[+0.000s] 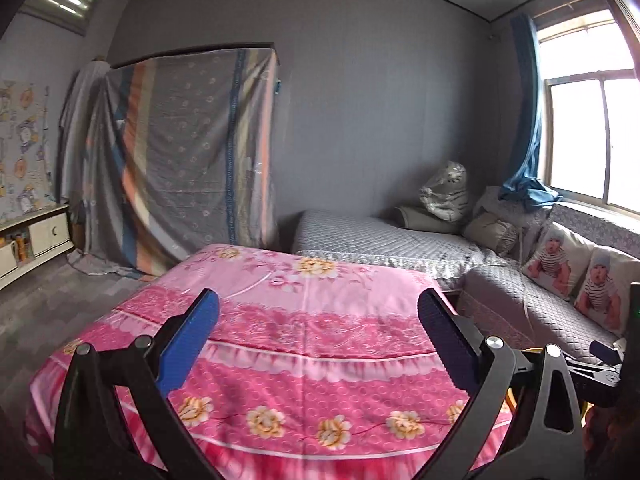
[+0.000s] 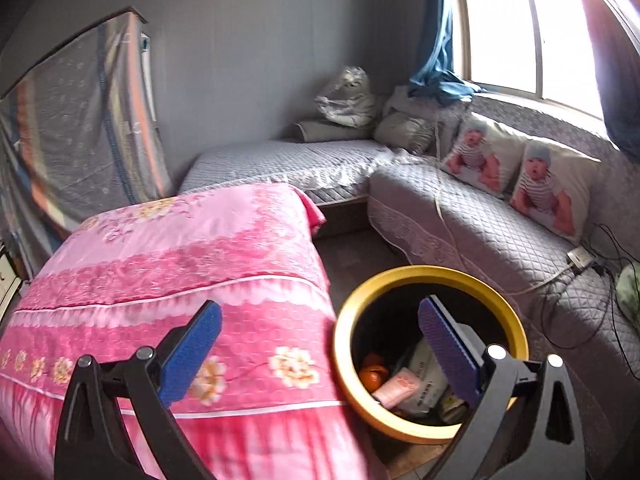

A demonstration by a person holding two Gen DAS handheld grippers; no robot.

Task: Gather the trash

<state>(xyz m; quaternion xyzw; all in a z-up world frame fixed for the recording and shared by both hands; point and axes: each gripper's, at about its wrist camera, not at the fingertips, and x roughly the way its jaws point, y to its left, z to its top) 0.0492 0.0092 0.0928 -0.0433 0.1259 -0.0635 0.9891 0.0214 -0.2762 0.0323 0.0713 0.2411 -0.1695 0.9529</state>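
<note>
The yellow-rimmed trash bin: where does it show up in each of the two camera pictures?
Left wrist view: only a sliver of the yellow bin shows, low right, behind the right finger's black frame.
Right wrist view: the yellow bin sits in the lower middle, on the floor beside the pink table cover, with trash inside.
Shared landmark: the two baby-print cushions under the window.

The bin (image 2: 430, 350) stands on the floor, just right of the cloth-covered counter (image 2: 172, 272) and before the sofa (image 2: 500, 232). In the bin lie an orange (image 2: 374, 376) at the left, a small packet (image 2: 396, 388) beside it, and a larger bag (image 2: 428, 372) toward the right. Behind the bin, two baby-print cushions (image 2: 516, 176) lean on the sofa's back. Far behind the bin and to its left, a draped cabinet (image 2: 80, 120) stands by the wall.
</note>
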